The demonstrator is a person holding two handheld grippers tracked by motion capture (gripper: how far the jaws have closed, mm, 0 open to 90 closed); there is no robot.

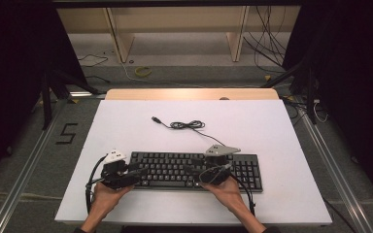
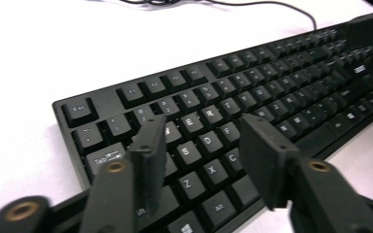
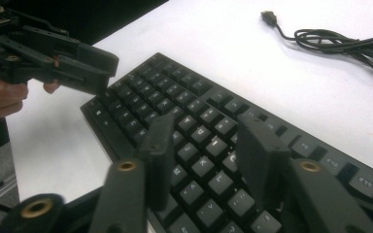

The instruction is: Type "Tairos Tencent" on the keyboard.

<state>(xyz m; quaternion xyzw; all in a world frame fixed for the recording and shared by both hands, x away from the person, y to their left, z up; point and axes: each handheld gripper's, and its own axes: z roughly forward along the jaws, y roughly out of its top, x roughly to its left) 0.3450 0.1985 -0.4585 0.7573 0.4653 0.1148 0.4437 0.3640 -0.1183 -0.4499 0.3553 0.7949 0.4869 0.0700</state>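
Black plastic keyboard [image 1: 194, 170] lies low in the middle of the white surface [image 1: 252, 131]: stiff, light, likely to slide. My left gripper [image 1: 141, 171] and right gripper [image 1: 190, 169] hover over its keys, jaws parted, holding nothing. I'd take it by the thin end edges.

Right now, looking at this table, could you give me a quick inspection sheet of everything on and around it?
Surface: flat white tabletop, clean.
Job's things: black full-size computer keyboard near the front edge.
Clutter: nothing seen.
Grippers: left hand-held gripper jaws apart over the letter keys, holding nothing; right hand-held gripper likewise.
Cables: thin black keyboard cord, loosely coiled, plug unconnected.
Surroundings: grey floor, pale wooden frame, loose floor wires.
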